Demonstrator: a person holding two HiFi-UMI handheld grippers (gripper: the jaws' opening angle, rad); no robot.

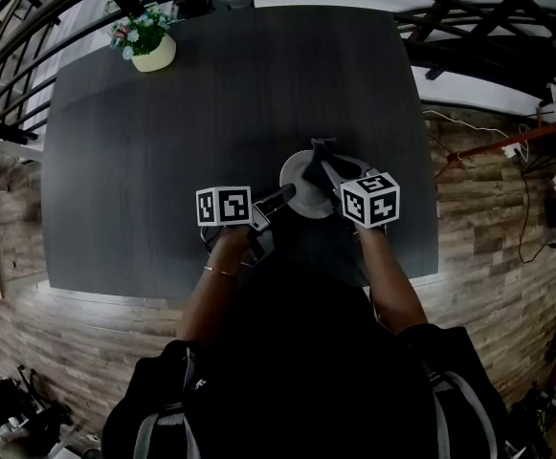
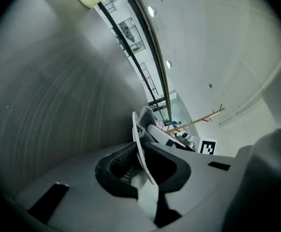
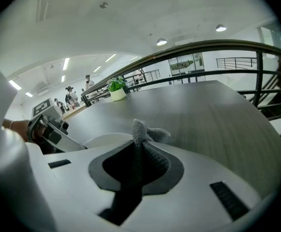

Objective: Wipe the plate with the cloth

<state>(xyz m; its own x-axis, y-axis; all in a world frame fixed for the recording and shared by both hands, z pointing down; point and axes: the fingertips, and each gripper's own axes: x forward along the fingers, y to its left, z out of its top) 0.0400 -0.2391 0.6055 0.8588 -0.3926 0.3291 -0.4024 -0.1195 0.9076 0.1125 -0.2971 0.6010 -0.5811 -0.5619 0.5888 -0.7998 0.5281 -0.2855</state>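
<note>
A white plate (image 1: 301, 182) sits near the front of the dark table (image 1: 191, 113). My left gripper (image 1: 285, 197) reaches it from the left; in the left gripper view the plate's rim (image 2: 139, 144) stands edge-on between the pads, which press on it. My right gripper (image 1: 322, 153) comes over the plate from the right and is shut on a grey cloth (image 3: 142, 132), whose tip sticks out past the jaws above the plate (image 3: 106, 139). The cloth (image 2: 147, 116) also shows behind the rim in the left gripper view. How much of the cloth touches the plate is hidden.
A potted plant (image 1: 146, 44) in a pale pot stands at the table's far left corner. A dark railing (image 3: 217, 47) runs behind the table. The table's front edge (image 1: 163, 290) lies just before the person's arms, above a wood floor.
</note>
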